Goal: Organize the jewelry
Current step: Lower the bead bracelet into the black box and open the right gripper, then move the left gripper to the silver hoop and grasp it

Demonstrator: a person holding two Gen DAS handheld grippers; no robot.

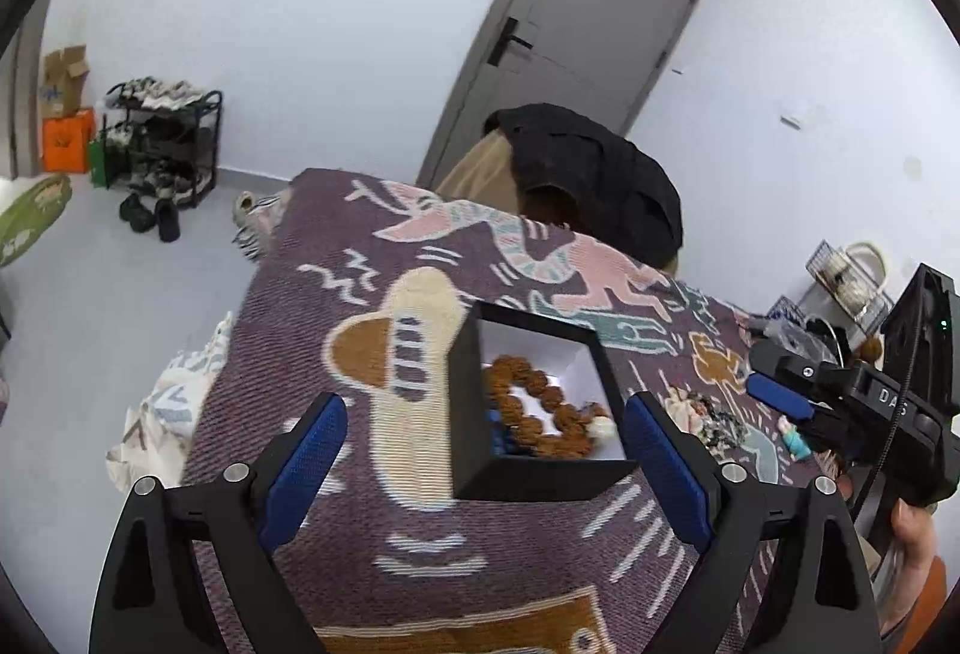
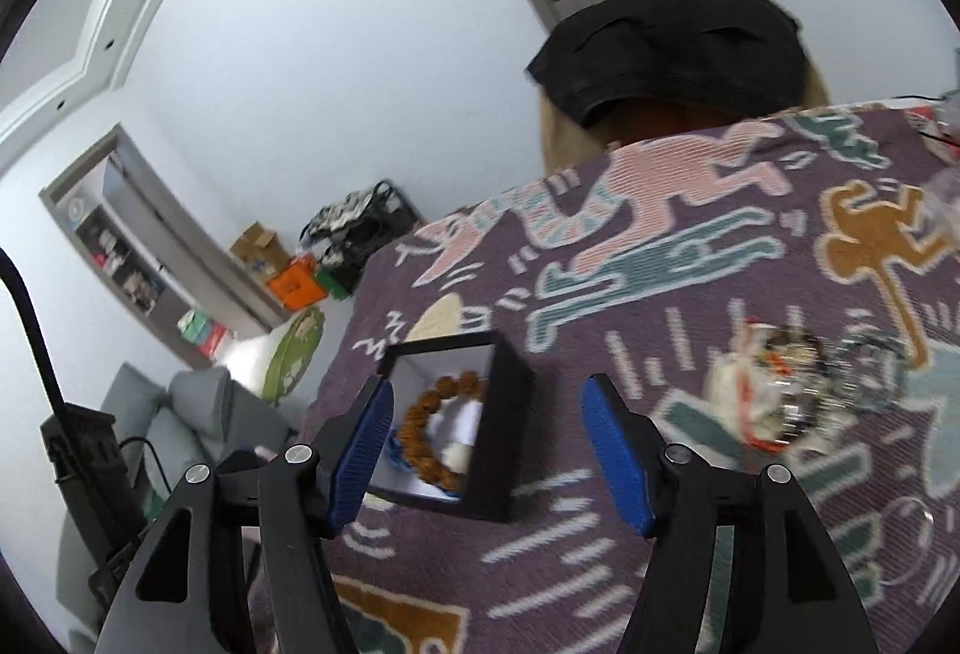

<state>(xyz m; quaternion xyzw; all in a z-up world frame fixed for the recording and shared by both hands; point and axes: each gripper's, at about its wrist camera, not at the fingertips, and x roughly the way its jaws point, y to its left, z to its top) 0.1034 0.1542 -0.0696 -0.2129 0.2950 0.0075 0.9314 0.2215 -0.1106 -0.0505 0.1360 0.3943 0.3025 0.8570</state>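
Note:
A black open jewelry box (image 1: 468,414) with a white lining stands on the patterned purple cloth (image 1: 336,294). Inside lies a brown bead bracelet (image 1: 528,402) with a white bead, over something blue. My left gripper (image 1: 486,474) is open and empty, its jaws either side of the box's near edge. My right gripper (image 2: 489,450) is open and empty, just right of the box (image 2: 510,402), where the bracelet (image 2: 432,432) shows too. A loose pile of jewelry (image 2: 786,384) lies on the cloth to the right; it also shows in the left wrist view (image 1: 714,420).
A chair with a black garment (image 1: 594,174) stands behind the table. A grey door (image 1: 600,24) is behind it. A shoe rack (image 1: 162,138) and boxes stand on the floor at left. The right gripper body (image 1: 870,402) shows at right. A small figure (image 1: 795,441) lies near the pile.

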